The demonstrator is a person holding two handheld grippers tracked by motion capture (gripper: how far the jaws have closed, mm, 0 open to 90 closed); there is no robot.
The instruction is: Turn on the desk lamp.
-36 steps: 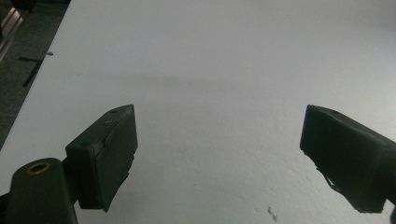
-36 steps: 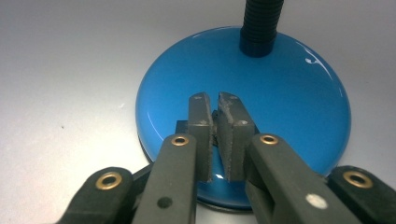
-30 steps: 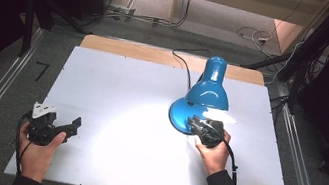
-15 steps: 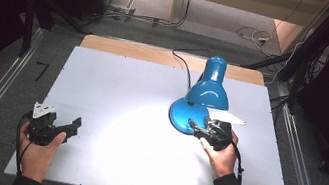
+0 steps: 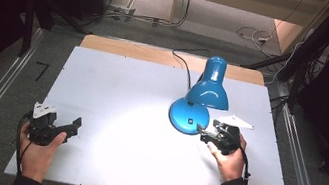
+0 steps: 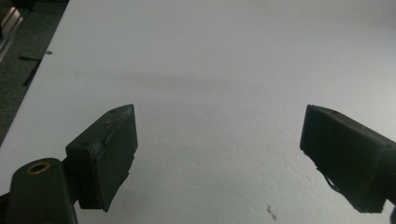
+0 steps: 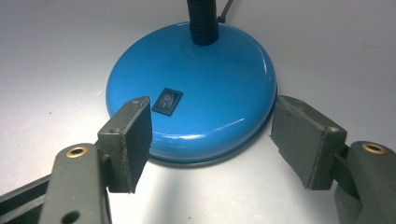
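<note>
Backed my right gripper (image 5: 206, 133) off the lamp base (image 7: 196, 88), jaws just opened, nothing between them
Switch (image 7: 167, 101) pressed, I judge; left gripper (image 5: 73, 127) rests apart, jaws wide

The high view looked forward and down from above the person's side, taking in the whole white rectangular table (image 5: 116, 94). The left gripper view rode low, facing across bare tabletop. The right gripper view sat close to the glossy blue round lamp base (image 7: 196, 88), which the high view shared (image 5: 188, 118).
</note>
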